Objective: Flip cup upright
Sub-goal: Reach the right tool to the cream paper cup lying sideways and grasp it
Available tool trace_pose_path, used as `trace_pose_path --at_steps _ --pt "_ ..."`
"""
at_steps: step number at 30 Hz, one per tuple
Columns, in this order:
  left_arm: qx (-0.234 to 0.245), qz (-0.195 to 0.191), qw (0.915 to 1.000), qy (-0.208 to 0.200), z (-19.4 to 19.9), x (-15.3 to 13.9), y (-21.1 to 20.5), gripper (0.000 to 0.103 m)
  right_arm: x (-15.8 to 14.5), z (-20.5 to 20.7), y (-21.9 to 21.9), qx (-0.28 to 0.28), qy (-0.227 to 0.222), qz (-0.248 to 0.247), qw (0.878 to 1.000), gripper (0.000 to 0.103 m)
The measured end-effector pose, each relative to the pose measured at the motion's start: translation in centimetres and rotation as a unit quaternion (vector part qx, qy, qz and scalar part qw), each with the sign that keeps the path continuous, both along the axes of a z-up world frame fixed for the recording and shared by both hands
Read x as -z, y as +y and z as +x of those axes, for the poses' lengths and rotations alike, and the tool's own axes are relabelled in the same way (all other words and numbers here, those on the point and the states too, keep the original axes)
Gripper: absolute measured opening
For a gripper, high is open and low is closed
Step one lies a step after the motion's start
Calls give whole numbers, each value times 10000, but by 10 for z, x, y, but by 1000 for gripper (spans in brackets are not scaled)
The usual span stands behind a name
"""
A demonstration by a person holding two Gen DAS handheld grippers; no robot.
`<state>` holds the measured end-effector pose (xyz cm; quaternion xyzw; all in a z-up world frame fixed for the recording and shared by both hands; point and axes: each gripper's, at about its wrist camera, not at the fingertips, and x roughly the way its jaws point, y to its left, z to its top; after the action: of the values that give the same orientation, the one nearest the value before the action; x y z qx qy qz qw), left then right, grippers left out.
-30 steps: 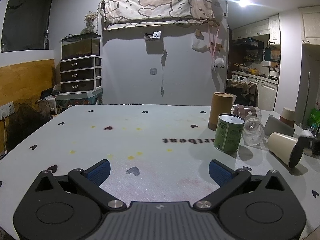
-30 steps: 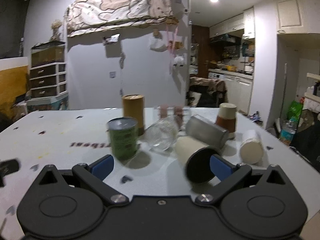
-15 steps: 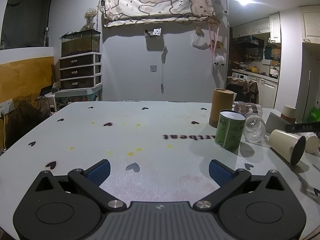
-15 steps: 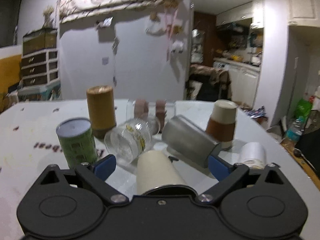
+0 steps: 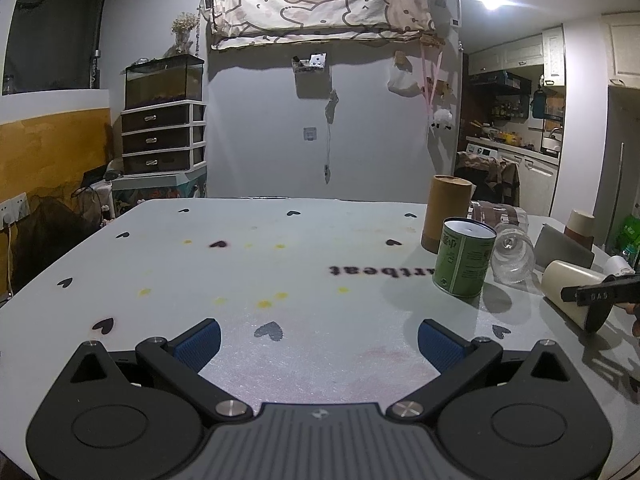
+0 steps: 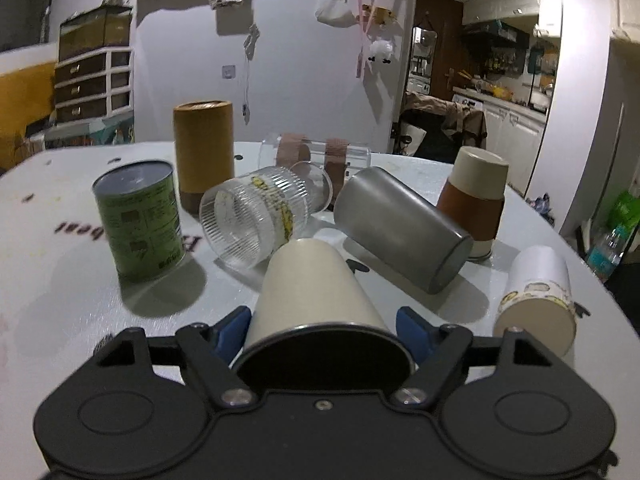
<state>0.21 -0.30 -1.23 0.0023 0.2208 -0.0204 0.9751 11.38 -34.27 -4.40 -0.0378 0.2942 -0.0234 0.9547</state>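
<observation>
Surface (image 5: pixel 280 264): cream cup (image 6: pixel 316 284) is laid on its side, long axis running straight away from right claw (image 6: pixel 324 326), dark mouth nearest. Blue pads are spread, flanking it; contact cannot be told. Left claw (image 5: pixel 318 340) is held apart, empty, farther off.

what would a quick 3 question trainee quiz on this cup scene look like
1. True or false: the cream cup lies on its side between the right gripper fingers.
2. Which stands upright? A) grey tumbler B) green can C) ribbed glass
3. Fill in: the left gripper is open and holds ____.

Key: 1 true; 2 B; 3 nothing
</observation>
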Motion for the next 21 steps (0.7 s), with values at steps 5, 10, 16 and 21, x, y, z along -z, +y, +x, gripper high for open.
trace_pose_path --at_steps 5,10,16,21 --pt "25 6 10000 -1 0 1 -1 103 -3 -17 27 -373 28 -26 9993 79" --pt "17 -1 10000 4 0 1 -2 103 -10 -45 77 -1010 -19 -44 9949 79" --pt "0 -41 10000 36 1 2 0 103 -21 -75 135 -1866 -74 47 9824 79" --pt "-32 -92 9999 55 2 3 4 103 -25 -94 169 -2492 -76 142 9683 79"
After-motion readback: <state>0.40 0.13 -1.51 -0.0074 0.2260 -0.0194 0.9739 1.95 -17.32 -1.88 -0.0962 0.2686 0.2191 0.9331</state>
